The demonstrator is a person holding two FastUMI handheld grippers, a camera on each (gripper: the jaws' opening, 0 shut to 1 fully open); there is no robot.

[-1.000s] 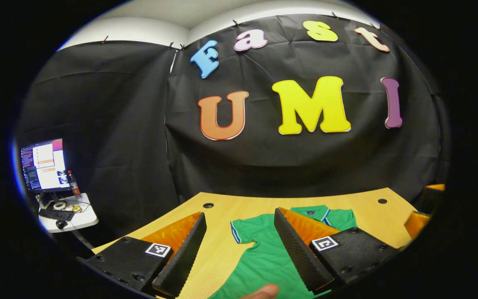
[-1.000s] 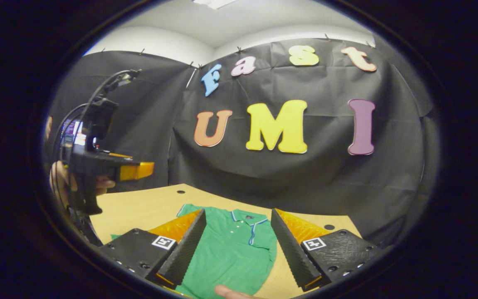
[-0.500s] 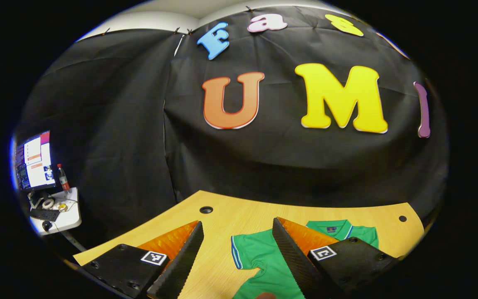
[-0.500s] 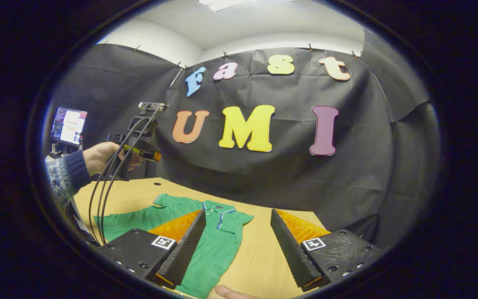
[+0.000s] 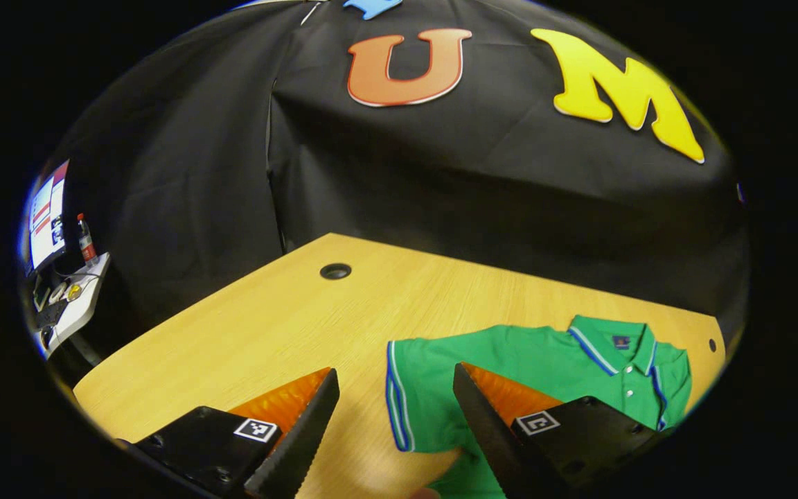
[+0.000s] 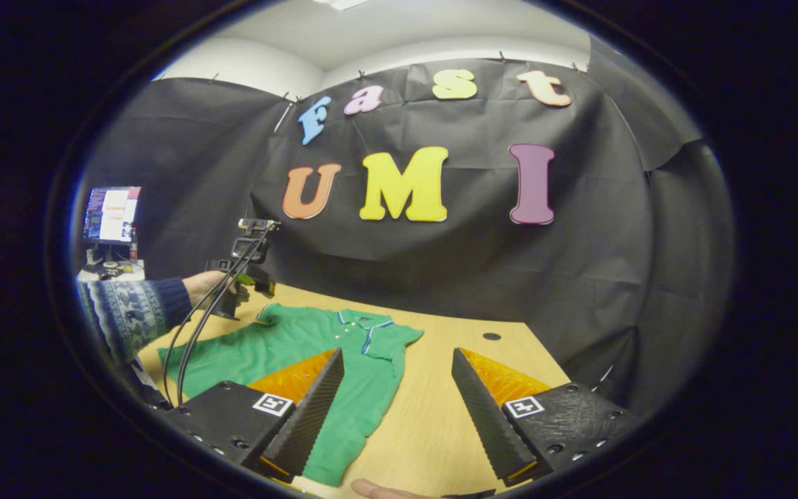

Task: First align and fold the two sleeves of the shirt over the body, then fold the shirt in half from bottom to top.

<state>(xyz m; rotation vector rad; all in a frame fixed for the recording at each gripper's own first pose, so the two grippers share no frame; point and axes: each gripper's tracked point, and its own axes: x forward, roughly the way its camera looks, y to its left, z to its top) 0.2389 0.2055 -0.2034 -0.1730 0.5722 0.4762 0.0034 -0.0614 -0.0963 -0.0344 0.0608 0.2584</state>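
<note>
The green shirt (image 5: 544, 360) lies flat on the counter (image 5: 267, 326). Both the left hand-held gripper (image 5: 392, 430) and right hand-held gripper (image 6: 392, 409) gape wide, holding nothing. The risk I see: pinching only the left sleeve (image 5: 420, 388) hem could bunch the cloth and skew the fold.

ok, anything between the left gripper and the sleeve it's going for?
Nothing visible. The left gripper is open, and the sleeve lies flat on bare table just ahead between its fingers.
</note>
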